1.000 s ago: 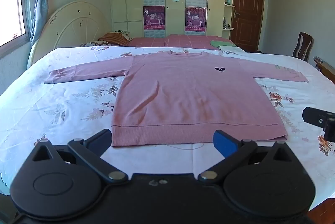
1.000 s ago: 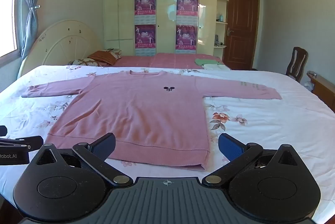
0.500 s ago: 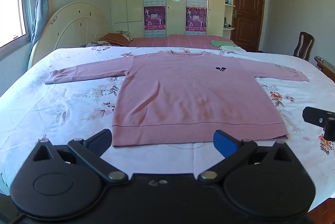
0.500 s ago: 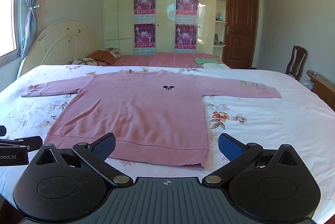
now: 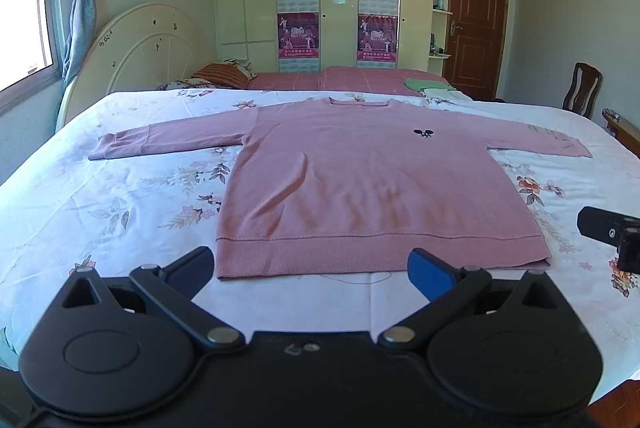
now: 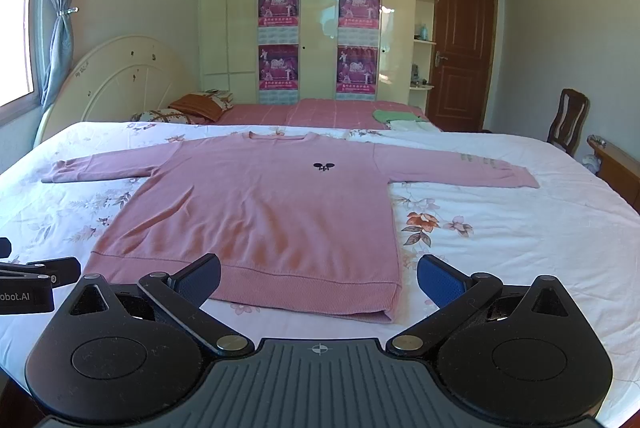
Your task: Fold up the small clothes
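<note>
Across the near half of the bed (image 5: pixel 80 212), on its white floral sheet, a pink long-sleeved sweatshirt (image 5: pixel 372 184) lies flat and face up, hem toward the cameras, collar at the far side, both sleeves stretched straight out to left and right. No fold has been made yet, so the task looks to be at its very start: the approach before a first grasp. Both tools hover just short of the hem with their fingers spread wide and holding nothing: the left gripper (image 5: pixel 316 268) faces the left and middle of the hem, the right gripper (image 6: pixel 320 278) the hem's right corner. A sensible first move would be to reach out to a sleeve cuff, or to pinch a hem corner and the shoulder above it, and bring that side over the body; a thin knit layer lying flat on soft bedding calls for a low, shallow pinch so the sheet is not caught too. Nothing lies on the sweatshirt or between it and the fingers. Farther off are a pink checked blanket (image 6: pixel 332 110), a striped pillow (image 6: pixel 204 104), folded green and white clothes (image 6: pixel 394 118), a wooden chair (image 6: pixel 570 118) at the right, and a postered wardrobe (image 6: pixel 316 40) beyond.
</note>
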Demonstrator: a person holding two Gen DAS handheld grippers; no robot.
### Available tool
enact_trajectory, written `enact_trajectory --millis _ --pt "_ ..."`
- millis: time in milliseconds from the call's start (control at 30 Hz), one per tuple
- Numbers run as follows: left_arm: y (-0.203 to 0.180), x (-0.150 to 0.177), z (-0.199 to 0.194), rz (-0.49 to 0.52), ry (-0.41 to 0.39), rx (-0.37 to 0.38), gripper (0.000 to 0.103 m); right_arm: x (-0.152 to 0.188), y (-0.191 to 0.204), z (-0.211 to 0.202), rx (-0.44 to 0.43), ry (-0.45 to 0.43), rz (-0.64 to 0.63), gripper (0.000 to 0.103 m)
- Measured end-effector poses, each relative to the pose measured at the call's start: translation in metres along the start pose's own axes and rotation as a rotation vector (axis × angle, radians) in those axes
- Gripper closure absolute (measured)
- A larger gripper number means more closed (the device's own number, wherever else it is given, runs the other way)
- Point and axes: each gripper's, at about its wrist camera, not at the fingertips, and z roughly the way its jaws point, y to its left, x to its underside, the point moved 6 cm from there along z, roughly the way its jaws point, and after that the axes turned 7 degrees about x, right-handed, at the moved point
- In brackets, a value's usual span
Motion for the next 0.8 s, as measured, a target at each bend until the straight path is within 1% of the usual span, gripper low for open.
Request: enact_trajectory --millis 300,367,533,567,633,733,800 --pt "0.001 -0.001 -0.001 -0.001 0.003 -0.003 0.000 -0.001 -0.001 -0.003 0.000 -0.007 -0.004 0.000" --pt "0.001 -0.001 -0.001 0.003 0.007 -0.025 0.000 -0.001 -0.001 -0.003 0.005 -0.008 -0.001 0.000" --pt "-0.002 -0.003 0.004 -0.034 0.010 -0.019 0.000 -0.002 -0.006 -0.002 0.014 -0.019 -0.002 0.000" --pt "-0.003 -0.004 0.006 -0.041 0.009 -0.003 0.000 -0.003 -0.007 -0.002 0.020 -0.023 -0.002 0.000" --pt "-0.008 -0.006 0.010 -0.050 0.003 0.059 0.000 -0.005 -0.011 -0.001 0.024 -0.028 0.004 0.000" --pt "-0.020 -0.011 0.017 -0.027 -0.011 0.090 0.001 -0.008 -0.019 0.001 0.031 -0.031 0.005 0.000" --pt "-0.026 -0.015 0.023 -0.042 -0.014 0.137 0.000 -0.009 -0.029 0.004 0.044 -0.029 0.017 0.000"
